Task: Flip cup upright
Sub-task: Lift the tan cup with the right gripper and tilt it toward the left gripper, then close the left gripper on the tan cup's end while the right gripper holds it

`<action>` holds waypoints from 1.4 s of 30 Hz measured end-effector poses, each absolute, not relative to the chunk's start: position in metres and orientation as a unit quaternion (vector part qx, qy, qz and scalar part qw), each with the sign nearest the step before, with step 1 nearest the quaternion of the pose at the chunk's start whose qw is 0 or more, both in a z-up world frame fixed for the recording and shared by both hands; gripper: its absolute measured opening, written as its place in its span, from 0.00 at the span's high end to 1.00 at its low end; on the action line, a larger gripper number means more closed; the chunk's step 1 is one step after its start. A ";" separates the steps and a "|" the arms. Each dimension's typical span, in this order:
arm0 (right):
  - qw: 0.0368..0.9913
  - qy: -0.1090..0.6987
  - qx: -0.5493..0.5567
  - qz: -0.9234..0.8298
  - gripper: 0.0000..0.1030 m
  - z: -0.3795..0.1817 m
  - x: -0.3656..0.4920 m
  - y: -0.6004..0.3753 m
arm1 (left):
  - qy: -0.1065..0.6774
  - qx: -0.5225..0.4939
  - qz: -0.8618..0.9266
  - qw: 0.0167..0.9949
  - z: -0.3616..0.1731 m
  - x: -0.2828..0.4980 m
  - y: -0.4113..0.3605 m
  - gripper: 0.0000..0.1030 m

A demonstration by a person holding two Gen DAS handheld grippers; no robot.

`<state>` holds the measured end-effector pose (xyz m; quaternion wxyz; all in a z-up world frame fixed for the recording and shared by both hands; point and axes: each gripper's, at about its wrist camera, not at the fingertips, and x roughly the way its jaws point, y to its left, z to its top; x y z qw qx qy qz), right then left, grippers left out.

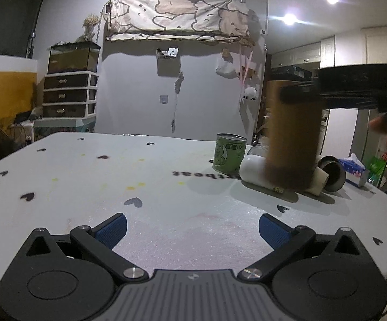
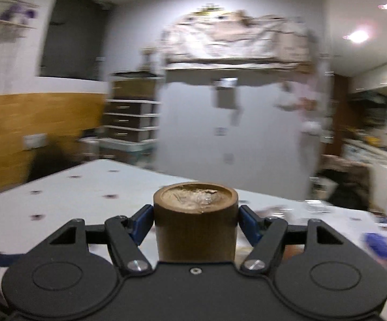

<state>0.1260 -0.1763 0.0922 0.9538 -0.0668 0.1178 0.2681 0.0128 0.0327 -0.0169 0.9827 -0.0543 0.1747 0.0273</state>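
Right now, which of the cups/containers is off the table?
The brown bamboo cup, clamped between the right gripper fingers and held above the table. The green can stands on it; the white cup lies on its side.

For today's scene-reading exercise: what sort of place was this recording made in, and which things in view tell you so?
Probably a lived-in home room, not a lab. Clues: a fish tank on a plastic drawer unit, a cartoon-print cloth hung on the wall, and a heart-patterned table with a green can.
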 end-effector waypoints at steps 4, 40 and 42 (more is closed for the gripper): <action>0.934 0.123 -0.063 0.329 0.32 0.082 0.126 -0.131 | 0.178 -0.050 0.036 0.982 -0.020 0.016 0.041 0.00; 0.913 0.205 -0.025 0.351 0.32 0.010 0.069 -0.150 | 0.184 -0.164 0.063 0.967 -0.032 0.032 0.092 0.00; 0.913 0.211 -0.028 0.349 0.32 0.004 0.065 -0.150 | 0.184 -0.182 0.057 0.964 -0.027 0.033 0.094 0.00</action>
